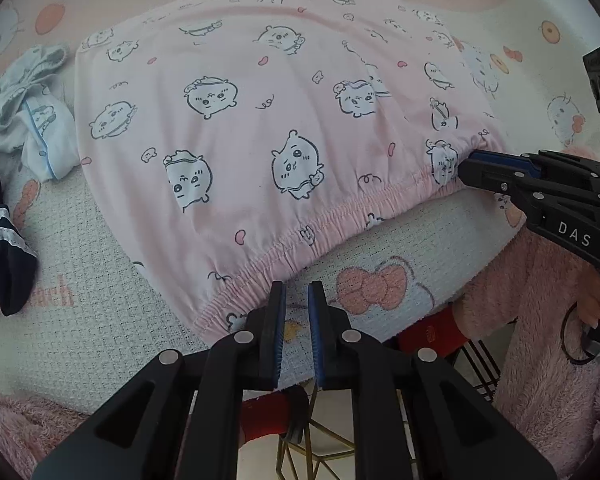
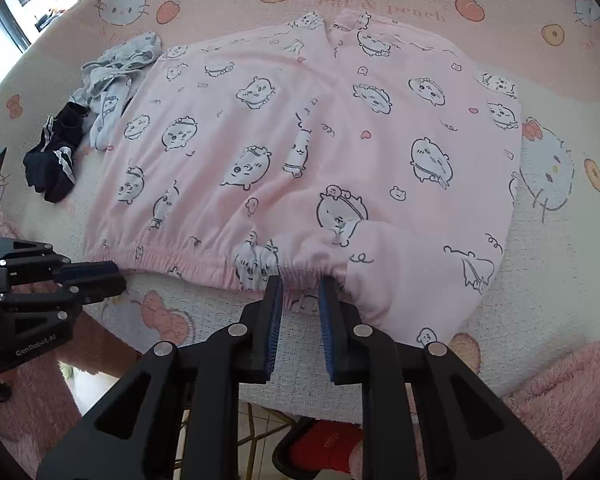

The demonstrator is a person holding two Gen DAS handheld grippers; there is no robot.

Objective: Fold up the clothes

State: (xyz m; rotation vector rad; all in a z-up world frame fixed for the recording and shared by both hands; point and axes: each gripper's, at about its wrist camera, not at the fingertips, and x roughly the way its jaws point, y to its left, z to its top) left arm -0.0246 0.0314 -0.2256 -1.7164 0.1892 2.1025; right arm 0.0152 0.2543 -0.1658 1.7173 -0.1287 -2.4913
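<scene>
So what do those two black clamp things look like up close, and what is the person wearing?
Both are black plastic tongs with silver rivets and blue ribbed pads. The right gripper bears white letters "DAS"; the left gripper reads "GenRobot.AI". The person wears fluffy pink sleeves.

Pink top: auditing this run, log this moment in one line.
pink top: flat on blanket | left gripper: open, at hem | right gripper: open, at hem

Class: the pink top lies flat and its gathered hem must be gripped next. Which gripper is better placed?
Right. The right gripper straddles the hem of the pink top; the left gripper hangs just off it.
</scene>
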